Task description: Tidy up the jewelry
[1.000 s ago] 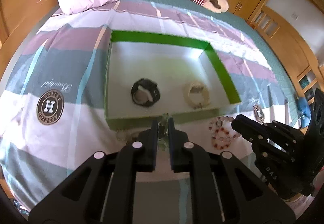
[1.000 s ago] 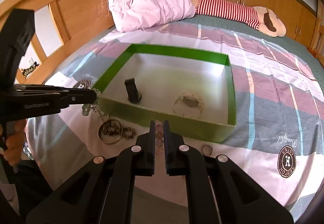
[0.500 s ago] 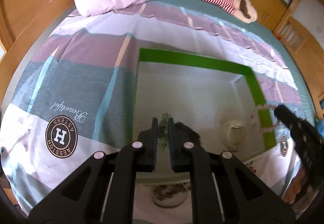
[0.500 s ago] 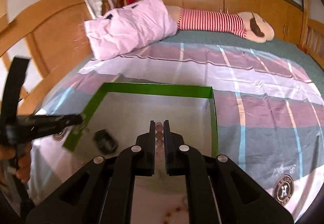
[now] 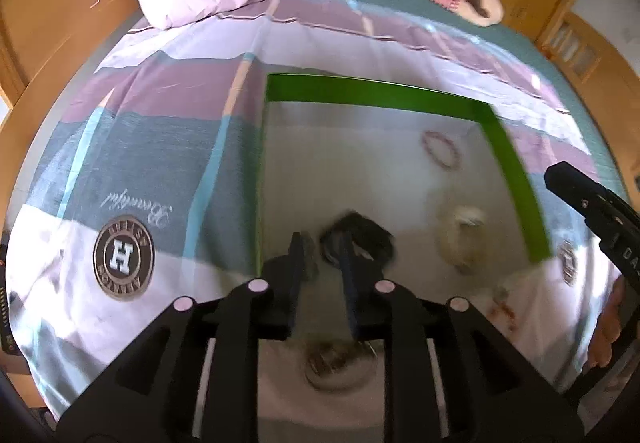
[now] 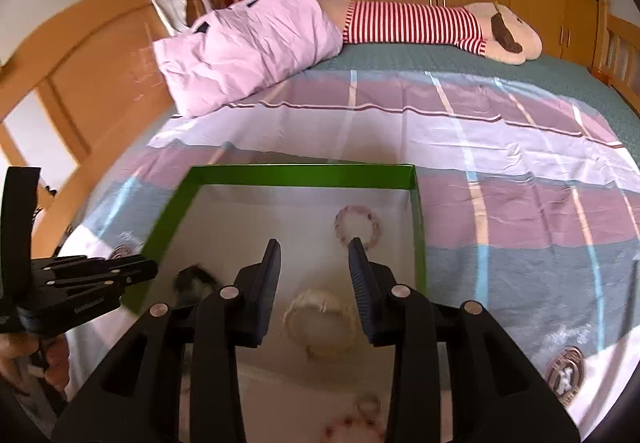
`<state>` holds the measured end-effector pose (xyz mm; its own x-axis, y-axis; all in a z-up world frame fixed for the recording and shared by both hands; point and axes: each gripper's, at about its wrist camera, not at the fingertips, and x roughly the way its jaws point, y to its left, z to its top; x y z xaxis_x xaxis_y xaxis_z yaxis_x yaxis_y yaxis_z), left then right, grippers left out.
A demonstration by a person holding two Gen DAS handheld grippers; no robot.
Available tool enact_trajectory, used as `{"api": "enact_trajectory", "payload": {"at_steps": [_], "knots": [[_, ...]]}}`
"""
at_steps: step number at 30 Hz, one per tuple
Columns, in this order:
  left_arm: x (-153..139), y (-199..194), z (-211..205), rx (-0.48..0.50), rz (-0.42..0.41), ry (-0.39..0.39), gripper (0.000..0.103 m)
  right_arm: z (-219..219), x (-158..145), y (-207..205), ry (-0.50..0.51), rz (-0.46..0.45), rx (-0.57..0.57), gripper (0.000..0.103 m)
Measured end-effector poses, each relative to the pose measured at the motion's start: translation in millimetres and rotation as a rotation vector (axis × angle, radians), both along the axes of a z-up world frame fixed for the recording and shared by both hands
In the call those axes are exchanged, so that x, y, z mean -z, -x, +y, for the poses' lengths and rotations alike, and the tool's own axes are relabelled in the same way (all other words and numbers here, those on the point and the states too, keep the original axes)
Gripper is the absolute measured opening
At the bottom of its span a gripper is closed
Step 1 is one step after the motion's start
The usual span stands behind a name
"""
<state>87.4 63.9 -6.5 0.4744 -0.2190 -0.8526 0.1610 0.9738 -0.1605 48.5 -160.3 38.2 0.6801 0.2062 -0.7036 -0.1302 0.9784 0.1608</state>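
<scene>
I'm in the dropping-off step — both tools are over the green box (image 6: 304,175) on the bed (image 6: 520,163), letting go of what they carried in. My right tool (image 6: 314,259) has just been opening; its jaws now stand apart with nothing between them, and the pink bead bracelet (image 6: 358,227) lies flat on the white floor of the box, near the far right corner. My left tool (image 5: 320,259) has also just been opening; its jaws stand a little apart, and a small greyish piece (image 5: 309,259) shows just beside the inner face of the left jaw. The picture is blurred there, so I cannot tell whether it touches the pad or has dropped free.

Already in the box are a black watch (image 5: 358,237) toward the near left and a cream bracelet (image 6: 320,323) toward the near right, well apart from the pink one. Outside, on the bedspread just in front of the near wall, a round ring-like piece (image 5: 338,363) sits below my left tool, and reddish beads (image 6: 352,423) lie below my right — so the job looks partly done.

Next, I judge, both tools should lift clear of the walls, swing back toward me, and come down on those pieces. Open jaws should straddle one strand, since the soft bedspread could get pinched along with it.
</scene>
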Motion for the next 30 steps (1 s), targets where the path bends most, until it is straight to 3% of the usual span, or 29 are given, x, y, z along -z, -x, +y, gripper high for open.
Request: {"api": "enact_trajectory", "payload": {"at_steps": [4, 6, 8, 10, 15, 21, 27, 30], "knots": [[-1, 40, 0, 0.081, 0.032, 0.04, 0.022, -9, 8, 46, 0.037, 0.069, -0.026, 0.035], [15, 50, 0, 0.069, 0.092, 0.034, 0.027, -20, 35, 63, 0.06, 0.151, 0.006, 0.035], [37, 53, 0, 0.044, 0.176, 0.004, 0.027, -33, 67, 68, 0.069, 0.269, 0.071, 0.035], [52, 52, -6, 0.034, 0.22, -0.033, 0.027, -40, 84, 66, 0.073, 0.331, 0.101, 0.035], [55, 48, -27, 0.082, 0.212, 0.017, 0.03, -35, 89, 63, 0.08, 0.343, 0.089, 0.035], [70, 44, -31, 0.076, 0.278, 0.032, 0.036, -18, 91, 61, 0.1, 0.354, 0.054, 0.035], [81, 50, -46, 0.113, 0.294, -0.045, 0.036, -18, 96, 61, 0.124, 0.362, 0.05, 0.035], [86, 51, -56, 0.12, 0.279, -0.109, 0.025, -17, 99, 61, 0.135, 0.372, 0.051, 0.035]]}}
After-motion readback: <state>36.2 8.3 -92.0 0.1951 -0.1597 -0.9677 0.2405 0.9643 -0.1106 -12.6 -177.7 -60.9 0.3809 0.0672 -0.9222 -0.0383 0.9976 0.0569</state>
